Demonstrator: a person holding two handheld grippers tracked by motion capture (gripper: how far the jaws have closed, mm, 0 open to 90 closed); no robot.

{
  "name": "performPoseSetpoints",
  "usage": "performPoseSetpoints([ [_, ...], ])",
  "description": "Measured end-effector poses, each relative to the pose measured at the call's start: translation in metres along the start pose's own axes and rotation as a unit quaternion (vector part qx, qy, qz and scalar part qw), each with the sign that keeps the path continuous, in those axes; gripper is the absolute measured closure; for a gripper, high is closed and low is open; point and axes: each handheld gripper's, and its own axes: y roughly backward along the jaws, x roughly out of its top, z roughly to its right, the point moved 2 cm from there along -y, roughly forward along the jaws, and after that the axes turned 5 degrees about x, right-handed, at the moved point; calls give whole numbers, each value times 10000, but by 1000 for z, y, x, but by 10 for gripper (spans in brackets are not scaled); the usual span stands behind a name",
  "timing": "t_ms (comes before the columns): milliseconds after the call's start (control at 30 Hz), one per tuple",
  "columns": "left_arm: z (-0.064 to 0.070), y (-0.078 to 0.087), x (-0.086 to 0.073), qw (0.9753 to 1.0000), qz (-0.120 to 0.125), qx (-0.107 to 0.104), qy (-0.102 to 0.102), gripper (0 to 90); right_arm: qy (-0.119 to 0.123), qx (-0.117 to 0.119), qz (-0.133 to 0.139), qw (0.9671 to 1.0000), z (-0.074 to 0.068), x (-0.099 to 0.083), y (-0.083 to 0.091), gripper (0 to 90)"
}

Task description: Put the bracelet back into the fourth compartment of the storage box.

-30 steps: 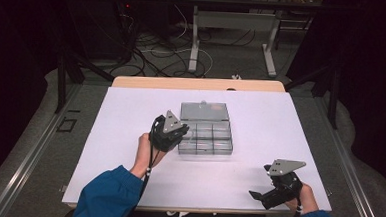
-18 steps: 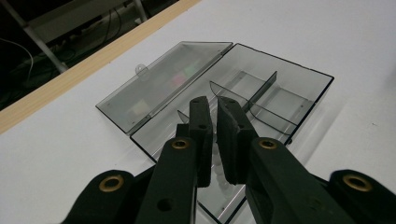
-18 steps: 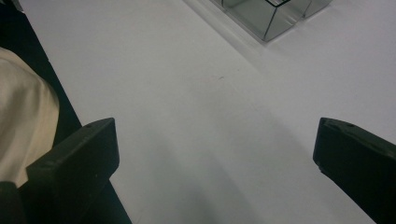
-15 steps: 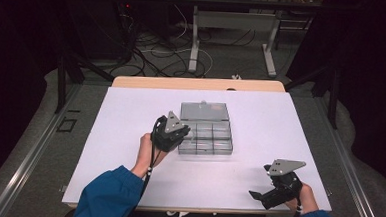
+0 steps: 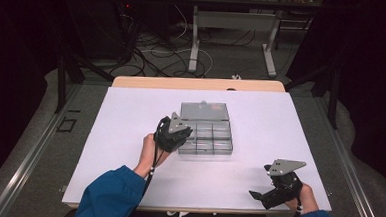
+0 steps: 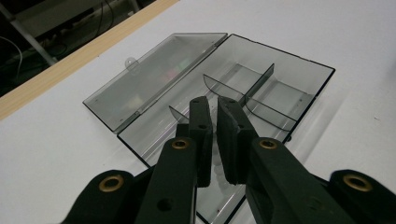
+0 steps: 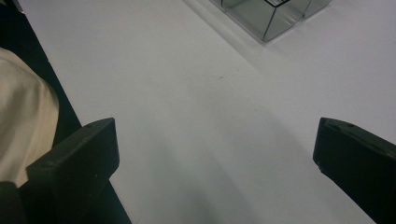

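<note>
Clear divided box (image 5: 205, 130) — lid open (empty)

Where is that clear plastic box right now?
In the high view the clear plastic box sits mid-table with its lid open, the left tool at its left edge.

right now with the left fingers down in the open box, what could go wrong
1. The left gripper has its fingers nearly shut just above a thin divider of the box; pushing down could bend or dislodge it.
2. The box looks light and nothing holds it, since the right gripper sits open and apart on the table; it may slide or tip.
3. The lid lies open flat; a sideways move could strain its hinge.
</note>
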Motion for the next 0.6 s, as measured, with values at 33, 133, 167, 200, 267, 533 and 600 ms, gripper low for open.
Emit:
performPoseSetpoints([
  [33,0,-1,0,10000,-13,1,-26,847,0,1,1,10000,0,0,0,0],
  [133,1,-3,-2,10000,-37,11,-90,847,7,-2,4,10000,0,0,0,0],
  [167,2,-4,-3,9999,-78,14,-70,847,7,-4,4,10000,0,0,0,0],
  [200,3,-5,-4,9999,-84,8,-57,847,7,-3,2,10000,0,0,0,0],
  [267,3,-7,-5,9999,-128,32,-110,847,9,12,-36,10000,0,0,1,0],
  [533,5,-15,-11,9994,-304,56,-125,846,6,17,-38,10000,0,0,0,0],
  [600,5,-16,-12,9992,-378,66,-99,846,8,16,-42,10000,0,0,1,0],
])
